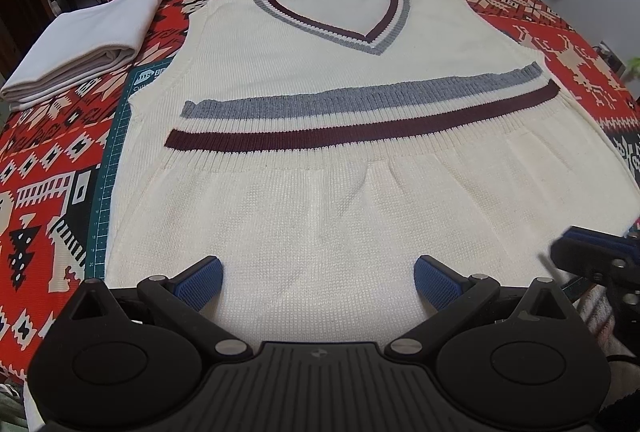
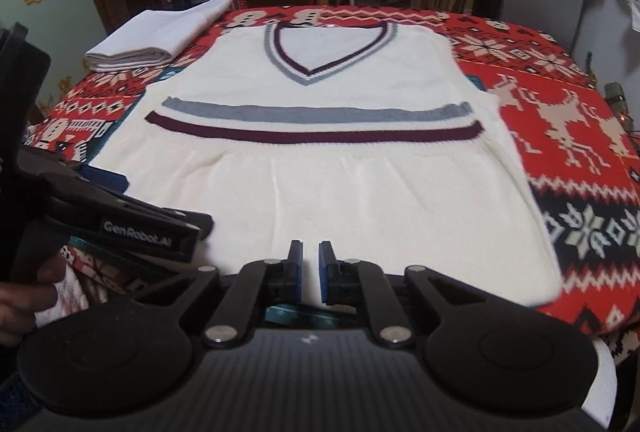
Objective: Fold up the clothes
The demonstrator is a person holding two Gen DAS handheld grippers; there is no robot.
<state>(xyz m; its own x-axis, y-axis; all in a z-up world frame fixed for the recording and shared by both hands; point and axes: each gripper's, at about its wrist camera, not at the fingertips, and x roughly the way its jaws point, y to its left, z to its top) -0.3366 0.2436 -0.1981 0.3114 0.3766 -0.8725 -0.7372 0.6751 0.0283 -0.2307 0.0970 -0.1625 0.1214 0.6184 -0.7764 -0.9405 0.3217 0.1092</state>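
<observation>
A cream knit vest (image 1: 320, 92) with a grey and maroon V-neck lies flat on the table, collar at the far side. Its lower part is folded up, so the grey and maroon striped hem (image 2: 320, 124) runs across the middle. My left gripper (image 1: 318, 280) stands wide open over the near edge of the vest, with only flat fabric under its blue pads (image 1: 200, 280). My right gripper (image 2: 311, 268) is at the near edge too; only a narrow slit shows between its pads, and no fabric is visibly pinched. Each gripper shows in the other's view: the right gripper (image 1: 592, 252) and the left gripper (image 2: 120, 216).
A folded white cloth (image 1: 92, 36) lies at the far left corner. A red patterned tablecloth (image 2: 580, 152) covers the table, and a green cutting mat (image 1: 108, 172) sticks out under the vest's left side. A hand (image 2: 24, 296) holds the left gripper. Shelves and boxes stand behind the table.
</observation>
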